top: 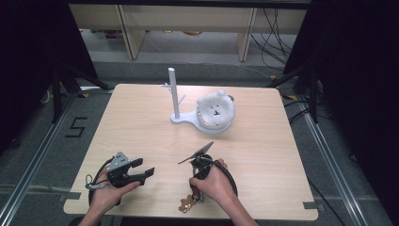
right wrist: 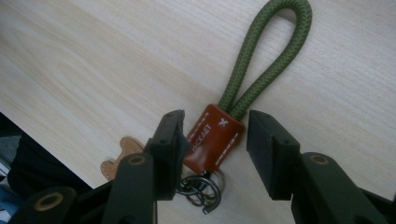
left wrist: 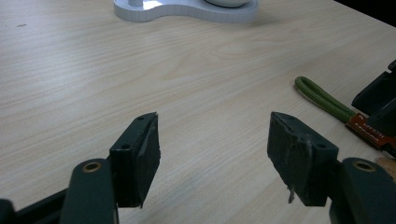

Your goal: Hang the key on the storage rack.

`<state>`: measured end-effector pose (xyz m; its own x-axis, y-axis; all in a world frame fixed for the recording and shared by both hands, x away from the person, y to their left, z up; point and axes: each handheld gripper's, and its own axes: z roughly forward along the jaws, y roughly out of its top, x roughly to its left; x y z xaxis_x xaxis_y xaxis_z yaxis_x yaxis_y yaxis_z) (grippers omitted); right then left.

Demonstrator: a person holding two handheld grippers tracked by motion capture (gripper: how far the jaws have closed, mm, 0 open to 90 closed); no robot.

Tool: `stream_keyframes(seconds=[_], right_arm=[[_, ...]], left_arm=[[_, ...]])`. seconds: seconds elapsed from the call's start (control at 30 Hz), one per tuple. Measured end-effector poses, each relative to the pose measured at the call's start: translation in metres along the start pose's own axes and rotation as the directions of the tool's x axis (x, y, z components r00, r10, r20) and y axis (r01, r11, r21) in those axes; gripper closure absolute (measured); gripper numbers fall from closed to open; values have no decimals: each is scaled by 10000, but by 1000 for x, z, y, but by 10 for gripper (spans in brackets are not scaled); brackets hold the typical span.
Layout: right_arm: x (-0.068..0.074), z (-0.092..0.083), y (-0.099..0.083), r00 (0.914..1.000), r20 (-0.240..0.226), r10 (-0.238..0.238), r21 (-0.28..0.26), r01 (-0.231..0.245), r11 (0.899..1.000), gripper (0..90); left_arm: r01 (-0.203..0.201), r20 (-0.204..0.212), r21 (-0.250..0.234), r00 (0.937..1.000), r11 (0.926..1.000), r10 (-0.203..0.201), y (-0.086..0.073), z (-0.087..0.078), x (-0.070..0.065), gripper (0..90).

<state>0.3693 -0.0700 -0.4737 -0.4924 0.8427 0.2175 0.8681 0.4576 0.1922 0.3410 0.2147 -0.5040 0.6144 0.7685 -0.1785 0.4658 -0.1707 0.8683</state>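
The right gripper [right wrist: 212,154] hangs over a keychain [right wrist: 215,140] lying on the table [top: 141,127] near its front edge; its jaws stand spread on either side of the brown leather tab, not pressing it; the green cord loop [right wrist: 266,60] stretches away from them. The left gripper [left wrist: 212,158] rests near the front edge too, jaws spread wide over bare wood.

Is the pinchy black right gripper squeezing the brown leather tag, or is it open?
Open: the right gripper straddles the brown leather tag, with a visible gap beside one jaw.
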Motion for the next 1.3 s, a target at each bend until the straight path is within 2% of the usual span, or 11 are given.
stream_keyframes(seconds=[0.23,0.33,0.57,0.93,1.0,1.03,1.1,1.13,1.17,1.2,1.3], right_arm=[[5,4,2,9991,424,39,413,-57,9991,574],[8,5,1,9988,412,267,403,-284,9988,601],[2,3,2,9996,288,-28,730,7,9973,676],[-1,3,2,9997,237,113,689,-130,9975,631],[-1,4,1,9990,362,-273,595,251,9979,629],[1,5,1,9987,479,-197,639,166,9978,629],[-2,7,1,9921,556,-1128,485,1102,9927,632],[-2,7,1,9921,556,-1128,485,1102,9927,632],[3,6,1,9956,673,-649,747,598,9954,656],[3,6,2,9941,654,-869,789,816,9935,664],[5,5,2,9960,588,-679,966,621,9934,670]], left_arm=[[-25,-58,57,10000,10000,25,-1,-1,1,337],[-29,-67,62,10000,10000,30,-1,-1,1,337],[-30,-45,86,10000,10000,30,-1,-1,1,337],[-20,-37,95,10000,10000,21,-2,-1,1,337],[-24,-36,88,10000,10000,24,-2,-1,1,337],[-19,-37,82,10000,10000,19,-2,-1,1,337],[-24,-37,80,10000,10000,25,-2,-1,1,337],[-24,-37,80,10000,10000,25,-2,-1,1,337],[-28,-38,90,10000,10000,29,-2,-1,1,337],[-23,-35,83,10000,10000,23,-2,-1,1,337],[-26,-76,130,10000,9999,27,-2,-1,1,337]])
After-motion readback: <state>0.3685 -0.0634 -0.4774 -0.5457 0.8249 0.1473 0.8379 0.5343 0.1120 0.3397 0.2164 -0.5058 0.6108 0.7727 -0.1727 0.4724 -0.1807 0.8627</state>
